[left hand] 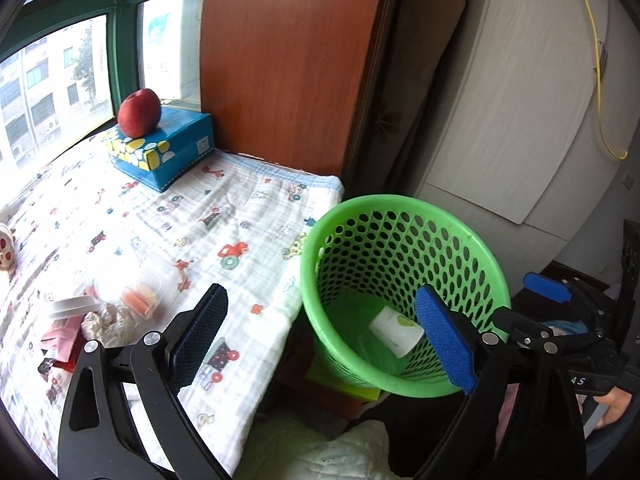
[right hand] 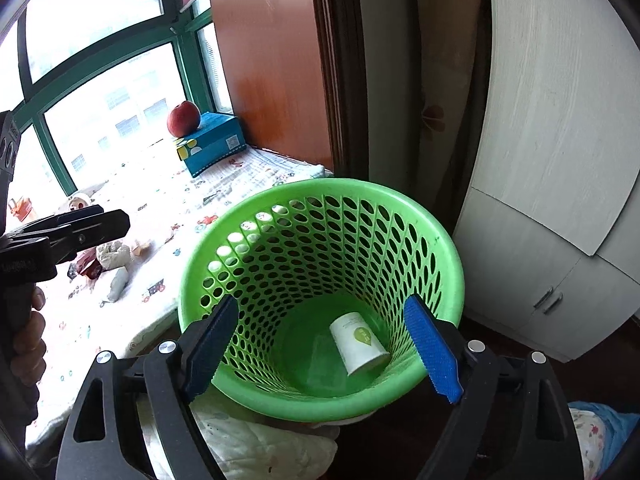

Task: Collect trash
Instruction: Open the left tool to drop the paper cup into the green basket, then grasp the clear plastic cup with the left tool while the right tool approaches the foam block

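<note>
Nearest the lens, right gripper (right hand: pixel 324 354): jaws spread wide above the bin, nothing between the pads.
Left gripper (left hand: pixel 320 336): jaws wide apart, empty, over the bed edge and bin rim.
Green basket (right hand: pixel 400 208): stands beside the bed; a white paper cup (right hand: pixel 358 342) lies tipped on its floor.
Bed cover (left hand: pixel 240 208): crumpled wrappers (left hand: pixel 108 320) lie near the left gripper.
Farthest: apple (left hand: pixel 139 112) resting on a blue box (left hand: pixel 176 152) by the window.

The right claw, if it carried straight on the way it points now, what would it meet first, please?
Most likely the white paper cup lying at the bottom of the green basket; the open right claw points into its mouth, though depth is uncertain.
</note>
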A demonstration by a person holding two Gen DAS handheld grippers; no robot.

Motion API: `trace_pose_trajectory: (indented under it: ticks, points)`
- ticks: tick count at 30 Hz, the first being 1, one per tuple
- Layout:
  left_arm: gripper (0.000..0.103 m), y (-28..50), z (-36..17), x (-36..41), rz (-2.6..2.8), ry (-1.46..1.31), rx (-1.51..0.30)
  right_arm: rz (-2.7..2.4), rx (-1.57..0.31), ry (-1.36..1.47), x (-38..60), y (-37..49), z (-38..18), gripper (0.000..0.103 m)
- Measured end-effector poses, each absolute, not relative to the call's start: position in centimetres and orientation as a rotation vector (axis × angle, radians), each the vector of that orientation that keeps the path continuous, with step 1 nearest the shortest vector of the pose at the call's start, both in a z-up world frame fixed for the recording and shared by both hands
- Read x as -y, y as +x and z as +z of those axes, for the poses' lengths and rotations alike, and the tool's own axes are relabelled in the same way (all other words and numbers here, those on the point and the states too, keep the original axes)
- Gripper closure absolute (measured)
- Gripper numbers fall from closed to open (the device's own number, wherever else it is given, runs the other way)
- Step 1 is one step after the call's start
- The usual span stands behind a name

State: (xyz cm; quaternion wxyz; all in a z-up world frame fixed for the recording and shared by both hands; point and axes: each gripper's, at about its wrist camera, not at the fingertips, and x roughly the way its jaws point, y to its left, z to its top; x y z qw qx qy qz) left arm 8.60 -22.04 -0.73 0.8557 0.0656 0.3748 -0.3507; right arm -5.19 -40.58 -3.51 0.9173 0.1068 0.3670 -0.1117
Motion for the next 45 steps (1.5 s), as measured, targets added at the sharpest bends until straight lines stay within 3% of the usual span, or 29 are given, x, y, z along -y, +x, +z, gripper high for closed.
trace_pose_trajectory:
  ticks: [25, 36, 45]
  points:
    - [0.010, 12.9, -2.2, 1.9, -0.293, 0.028, -0.758, -0.018, -0.778, 0.140, 31.4, 1.0, -2.9, 0.020]
    - [0.012, 14.2, -6.6, -6.4, -0.096, 0.099, -0.804, 0.080, -0.815, 0.094, 25.9, 4.2, -3.6, 0.020]
    - [0.017, 16.0, -10.5, -8.4, -0.068, 0.134, -0.870, 0.127, -0.852, 0.053, 21.9, 6.5, -4.5, 0.020]
